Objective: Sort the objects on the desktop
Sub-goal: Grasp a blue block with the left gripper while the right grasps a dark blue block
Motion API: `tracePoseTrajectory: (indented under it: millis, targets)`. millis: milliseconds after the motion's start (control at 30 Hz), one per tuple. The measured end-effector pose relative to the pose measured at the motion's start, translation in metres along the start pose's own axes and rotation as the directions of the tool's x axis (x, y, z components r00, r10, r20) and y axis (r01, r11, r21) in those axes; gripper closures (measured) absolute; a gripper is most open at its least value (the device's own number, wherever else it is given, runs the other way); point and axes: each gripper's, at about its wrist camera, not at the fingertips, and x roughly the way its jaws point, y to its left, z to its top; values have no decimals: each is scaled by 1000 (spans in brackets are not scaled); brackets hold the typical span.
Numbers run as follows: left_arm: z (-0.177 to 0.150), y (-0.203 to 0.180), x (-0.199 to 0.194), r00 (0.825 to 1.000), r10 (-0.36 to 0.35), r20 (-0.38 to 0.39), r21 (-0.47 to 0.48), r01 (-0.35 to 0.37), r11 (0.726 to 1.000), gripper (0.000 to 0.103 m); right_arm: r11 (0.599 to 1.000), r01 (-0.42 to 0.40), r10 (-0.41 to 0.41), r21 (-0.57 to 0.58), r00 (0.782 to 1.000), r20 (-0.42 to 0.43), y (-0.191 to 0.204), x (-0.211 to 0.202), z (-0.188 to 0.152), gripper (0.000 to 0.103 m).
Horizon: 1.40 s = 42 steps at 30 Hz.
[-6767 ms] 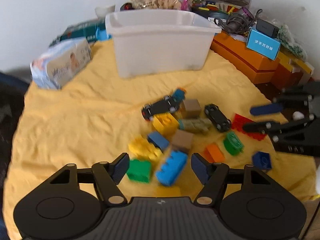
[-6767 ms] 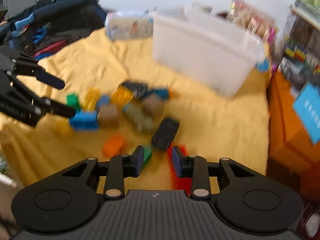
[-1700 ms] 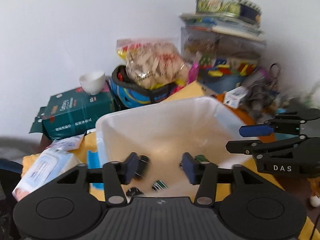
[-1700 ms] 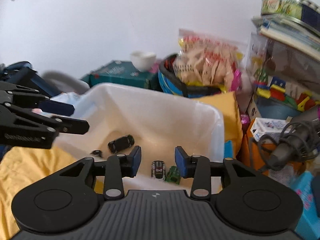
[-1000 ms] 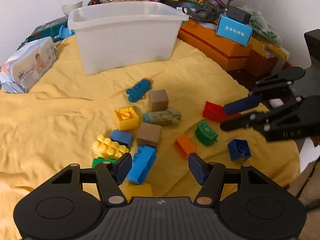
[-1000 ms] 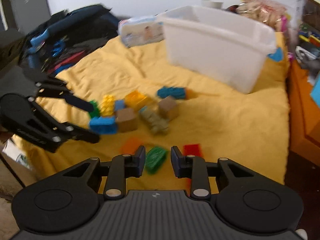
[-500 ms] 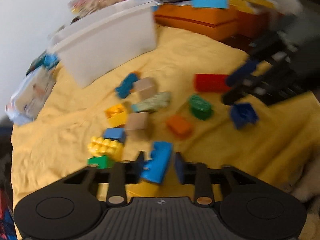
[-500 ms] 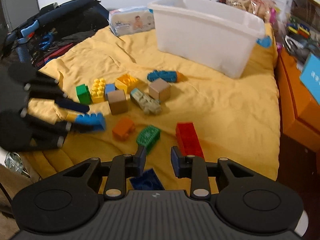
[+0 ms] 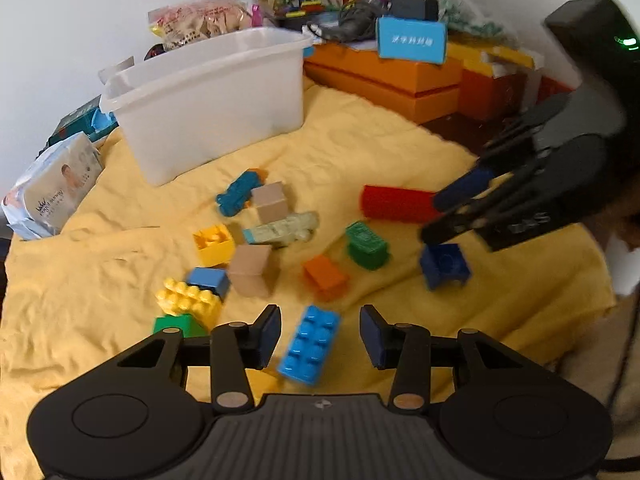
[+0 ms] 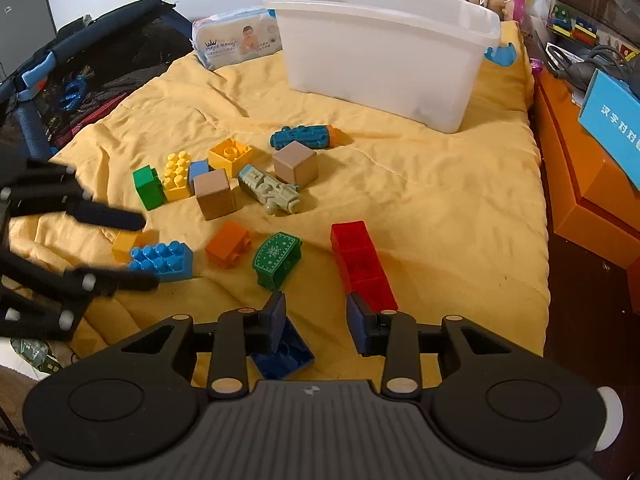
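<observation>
Two tan wooden cubes (image 10: 295, 163), one white plastic bin (image 10: 384, 50) on yellow cloth (image 10: 440, 200). Left hand-held gripper (image 9: 319, 336): opening, pads clear of studded light-blue plastic brick (image 9: 310, 344) lying between. Right hand-held gripper (image 10: 316, 326): opening, over hollow dark-blue plastic brick (image 10: 282, 356), unclamped.

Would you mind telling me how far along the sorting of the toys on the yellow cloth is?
Done: not judgeable; the white bin's inside is hidden.
In hand: nothing gripped. The left tool, jaws opening, straddles the light blue brick; the right tool, also opening, has a dark blue brick at its left pad.
Left: red, green, orange and yellow bricks, two tan cubes.
</observation>
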Motion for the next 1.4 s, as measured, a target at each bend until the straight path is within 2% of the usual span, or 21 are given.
tracePoseTrajectory:
  millis: [100,167,200,333,400,467,600,633,700,767,867,933,1000,1067,1100,1133,1167,1233,1267,1333,1400]
  targets:
    - [-4,4,18,998,-10,-57,28,12,1000,57,1000,4,-4,10,1000,-2,0,-3,-3,65]
    - [-7,4,28,997,-18,-82,35,21,999,68,1000,-8,8,7,1000,-2,1,-5,-6,65]
    - [-9,3,30,995,-26,-93,31,29,999,70,1000,-19,19,-1,1000,-5,1,-6,-7,65]
    - [-8,8,26,993,-66,-99,-39,62,997,75,997,-51,49,-56,998,-33,12,-6,-13,64]
    - [-6,18,22,988,-115,-104,-136,101,986,75,997,-45,43,-68,998,-39,18,-4,-14,64]
    - [-5,22,22,985,-130,-116,-184,107,977,75,995,-43,39,-89,998,-39,22,-3,-14,64]
    - [-9,22,26,984,-119,-135,-176,95,980,76,985,-7,10,-172,1000,19,35,-16,-11,63]
    - [-9,22,25,983,-121,-136,-176,97,980,76,979,-14,17,-205,1000,15,40,-19,-12,65]
    - [-9,22,27,983,-124,-136,-169,100,980,76,970,-36,28,-241,999,-36,48,-15,-13,66]
    - [-8,22,27,983,-125,-135,-161,103,982,76,975,-55,39,-216,996,-79,47,-4,-15,66]
    - [-7,21,28,982,-127,-137,-152,106,983,76,975,9,-20,-222,999,-47,45,6,-15,69]
    - [-7,21,29,982,-129,-137,-149,108,983,76,966,93,-107,-240,993,-45,44,13,-13,80]
    - [-7,22,29,982,-132,-134,-150,111,982,75,973,100,-114,-210,992,-56,35,16,-14,83]
    - [-7,22,29,982,-130,-135,-150,110,983,75,988,71,-80,-137,995,-60,23,14,-14,83]
    - [-7,22,30,982,-131,-136,-151,110,982,75,996,29,-35,-86,997,-64,18,10,-12,83]
    - [-7,22,30,982,-130,-136,-151,109,982,75,998,-61,60,-17,997,-47,13,3,-10,83]
    - [-7,22,30,982,-130,-135,-152,109,982,75,985,-157,160,67,987,-27,7,-2,-8,83]
    - [-7,21,30,982,-129,-135,-152,108,982,75,949,-264,274,172,961,-38,2,2,-6,83]
    - [-6,21,30,983,-129,-134,-149,109,983,75,940,-276,291,198,955,-51,0,10,-8,83]
    - [-5,19,31,983,-125,-136,-137,107,985,75,955,-208,231,211,968,-93,-3,21,-13,80]
    - [-5,17,30,983,-122,-137,-132,104,986,75,976,-135,148,169,987,-64,-3,14,-15,64]
